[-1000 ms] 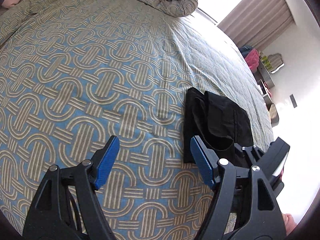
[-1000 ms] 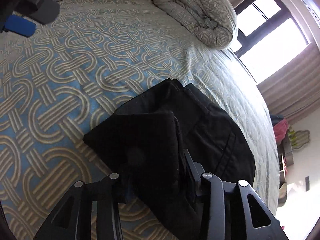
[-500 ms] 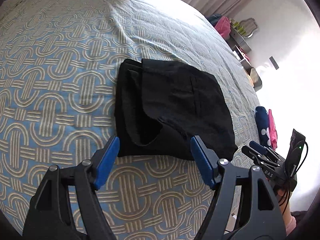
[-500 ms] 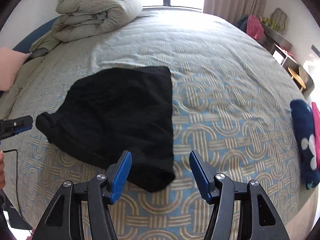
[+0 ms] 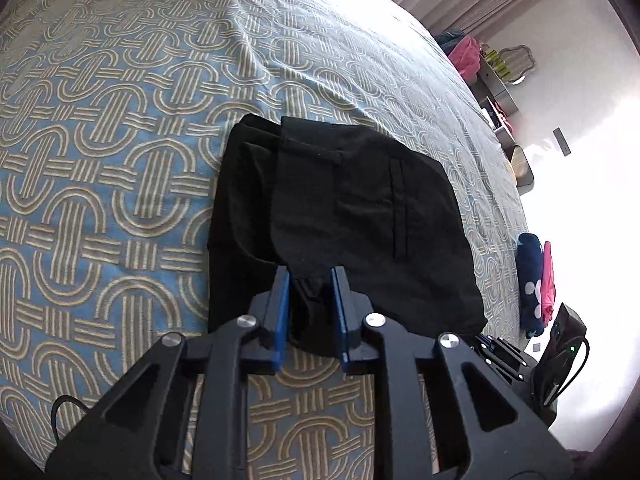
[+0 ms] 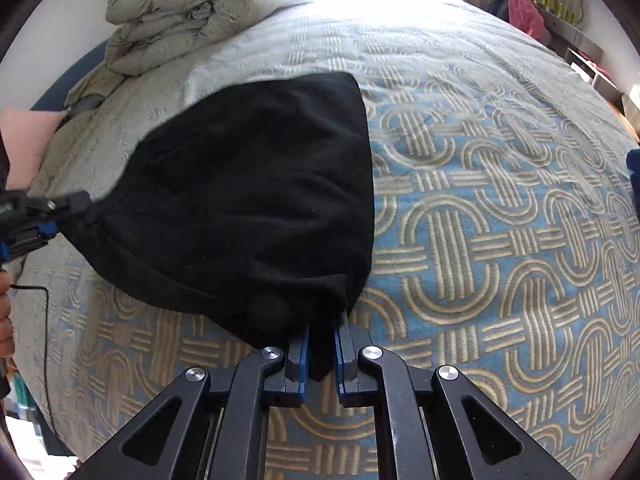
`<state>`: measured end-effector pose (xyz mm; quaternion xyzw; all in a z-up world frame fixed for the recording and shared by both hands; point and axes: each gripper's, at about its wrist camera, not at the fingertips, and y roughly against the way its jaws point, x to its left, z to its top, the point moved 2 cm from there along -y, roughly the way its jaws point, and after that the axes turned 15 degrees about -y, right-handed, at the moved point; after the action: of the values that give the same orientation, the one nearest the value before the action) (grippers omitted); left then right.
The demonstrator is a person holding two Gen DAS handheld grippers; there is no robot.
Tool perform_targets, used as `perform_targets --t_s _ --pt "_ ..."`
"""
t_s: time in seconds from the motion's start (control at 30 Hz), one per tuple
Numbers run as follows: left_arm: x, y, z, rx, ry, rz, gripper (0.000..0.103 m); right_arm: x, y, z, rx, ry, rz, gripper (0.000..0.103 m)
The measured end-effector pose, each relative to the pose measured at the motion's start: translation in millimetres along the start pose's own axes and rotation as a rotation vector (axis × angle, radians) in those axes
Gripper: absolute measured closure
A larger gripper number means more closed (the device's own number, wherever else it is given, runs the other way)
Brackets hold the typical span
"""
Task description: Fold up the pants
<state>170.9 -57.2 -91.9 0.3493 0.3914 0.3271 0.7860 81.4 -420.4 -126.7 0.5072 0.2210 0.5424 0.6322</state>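
Black pants [image 5: 344, 216] lie folded into a compact stack on the patterned bed cover [image 5: 120, 128]. My left gripper [image 5: 308, 280] is shut on the near edge of the pants, with black cloth pinched between its blue pads. In the right wrist view the pants [image 6: 256, 200] spread out ahead, and my right gripper [image 6: 320, 336] is shut on their near corner. The left gripper also shows in the right wrist view [image 6: 60, 212], clamped on the far left corner of the cloth.
A rolled duvet [image 6: 192, 12] lies at the head of the bed. A folded navy and pink garment stack [image 5: 536, 280] sits at the bed's right edge. Shelves with pink items [image 5: 472, 56] stand by the wall beyond the bed.
Both grippers were open half a second ago, just short of the pants. Both have moved forward and closed on the near edge of the folded pants.
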Motion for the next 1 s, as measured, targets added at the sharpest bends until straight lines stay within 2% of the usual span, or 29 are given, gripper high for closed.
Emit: perform_targets --t_s 0.03,0.13,0.27,0.33,0.47,0.57,0.6,0.63,0.7,0.87,0.93,1.0 --pt "3 4 -2 -0.009 0.014 -0.005 0.089 2 5 0 -0.022 0.003 0.006 0.096" --pt "10 16 -19 -0.048 0.005 0.006 0.09 7 25 -7 -0.083 0.046 0.002 0.097" --pt "19 9 -47 -0.009 -0.004 0.052 0.088 -5 8 -27 -0.004 0.048 -0.032 0.096" --pt "20 9 -54 -0.002 -0.013 0.078 0.087 -8 5 -30 0.001 0.03 -0.027 0.096" --pt "16 19 -55 -0.004 -0.042 0.112 0.083 -7 13 -21 0.035 0.031 -0.031 0.087" --pt "9 33 -49 -0.027 -0.083 0.153 0.081 -12 33 -12 0.004 0.062 -0.079 0.083" --pt "6 38 -46 -0.037 -0.09 0.156 0.079 -13 41 -7 -0.01 0.058 -0.075 0.081" --pt "4 42 -40 -0.054 -0.088 0.14 0.074 -14 47 -3 -0.02 0.051 -0.064 0.08" --pt "-1 44 -24 -0.087 -0.071 0.094 0.071 -12 57 16 -0.039 0.02 -0.009 0.078" --pt "-29 22 4 -0.115 -0.111 0.022 0.071 16 43 67 -0.053 0.001 0.059 0.077" --pt "-40 -1 3 -0.06 -0.148 0.018 0.071 32 21 87 -0.014 -0.007 0.095 0.077" --pt "-39 -27 -8 0.018 -0.179 0.065 0.07 48 -9 101 0.05 -0.011 0.11 0.077"
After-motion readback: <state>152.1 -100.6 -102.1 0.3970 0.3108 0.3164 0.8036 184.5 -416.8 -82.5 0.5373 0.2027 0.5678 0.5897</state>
